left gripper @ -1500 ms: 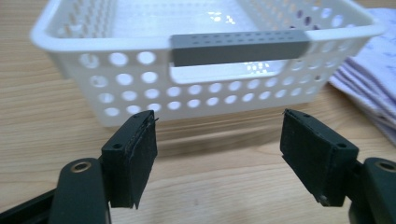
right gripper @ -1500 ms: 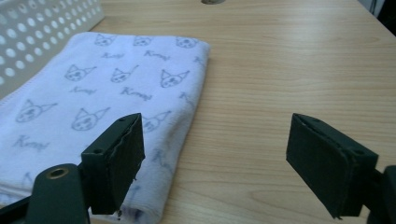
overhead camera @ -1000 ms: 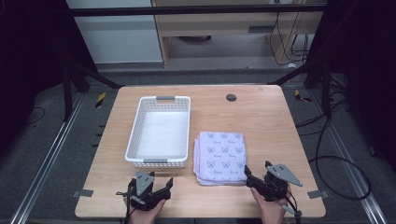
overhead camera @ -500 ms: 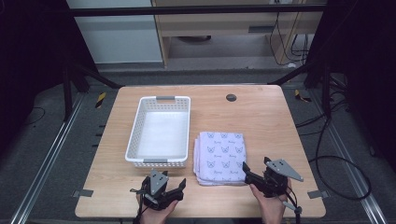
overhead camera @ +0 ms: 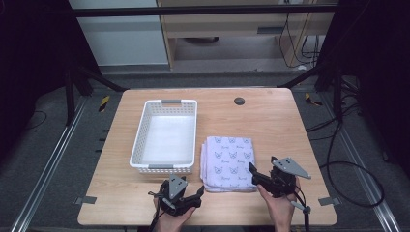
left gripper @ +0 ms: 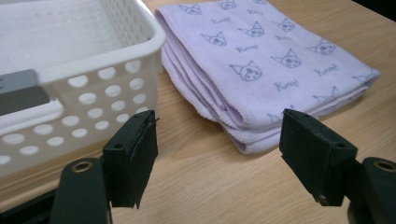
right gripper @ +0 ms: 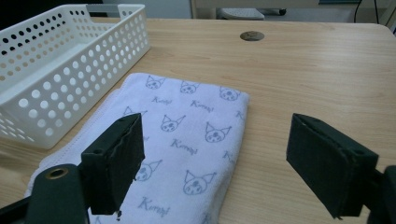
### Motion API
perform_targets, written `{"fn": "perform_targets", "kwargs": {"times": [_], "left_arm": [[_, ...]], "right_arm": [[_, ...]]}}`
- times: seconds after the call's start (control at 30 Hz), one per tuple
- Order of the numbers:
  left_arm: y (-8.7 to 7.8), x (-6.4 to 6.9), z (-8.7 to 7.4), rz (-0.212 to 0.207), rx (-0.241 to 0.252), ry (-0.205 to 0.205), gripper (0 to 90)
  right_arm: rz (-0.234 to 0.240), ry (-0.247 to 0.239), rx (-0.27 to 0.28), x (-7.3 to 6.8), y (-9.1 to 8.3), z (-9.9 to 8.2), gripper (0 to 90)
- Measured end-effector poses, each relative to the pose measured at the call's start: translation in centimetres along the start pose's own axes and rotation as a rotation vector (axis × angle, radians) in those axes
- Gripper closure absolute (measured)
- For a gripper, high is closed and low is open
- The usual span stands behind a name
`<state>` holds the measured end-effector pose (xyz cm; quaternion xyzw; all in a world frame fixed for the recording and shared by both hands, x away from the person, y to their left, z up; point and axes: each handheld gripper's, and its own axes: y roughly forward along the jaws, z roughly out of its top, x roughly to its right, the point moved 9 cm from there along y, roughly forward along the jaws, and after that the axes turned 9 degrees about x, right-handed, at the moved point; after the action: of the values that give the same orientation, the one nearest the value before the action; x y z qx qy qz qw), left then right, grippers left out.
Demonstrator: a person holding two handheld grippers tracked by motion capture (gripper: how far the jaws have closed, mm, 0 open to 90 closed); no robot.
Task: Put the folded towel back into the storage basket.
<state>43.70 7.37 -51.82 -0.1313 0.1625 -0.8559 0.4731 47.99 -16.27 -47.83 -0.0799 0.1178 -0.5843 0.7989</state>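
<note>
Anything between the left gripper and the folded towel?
No. Only bare wood separates the left gripper from the folded towel; the left gripper view shows it best. The white basket sits aside.

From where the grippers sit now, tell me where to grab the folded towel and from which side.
Probably take the folded towel at its near corners. It lies flat, so only the stacked edges give the jaws something to pinch. The left gripper and right gripper are open at the near edge; come in low from that side.

Basket point(left gripper: 84, 60) is running off the left gripper view's top-left; towel point(right gripper: 187, 154) is getting cropped at the right gripper view's bottom edge.
</note>
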Motion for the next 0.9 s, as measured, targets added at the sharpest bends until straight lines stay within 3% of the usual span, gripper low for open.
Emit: {"fn": "perform_targets", "kwargs": {"times": [0.17,0.4,0.9], "left_arm": [[0.6,0.7,0.3,-0.022,0.004,0.000,27.3],[2.2,1.3,0.2,-0.026,-0.032,0.025,27.4],[4.5,1.1,-0.4,-0.035,-0.070,0.027,29.7]], "right_arm": [[0.012,-0.006,-0.003,-0.2,0.5,0.4,21.5],[0.022,-0.013,-0.010,-0.2,1.2,0.7,21.3],[0.030,-0.030,-0.015,0.1,2.6,1.8,22.2]]}}
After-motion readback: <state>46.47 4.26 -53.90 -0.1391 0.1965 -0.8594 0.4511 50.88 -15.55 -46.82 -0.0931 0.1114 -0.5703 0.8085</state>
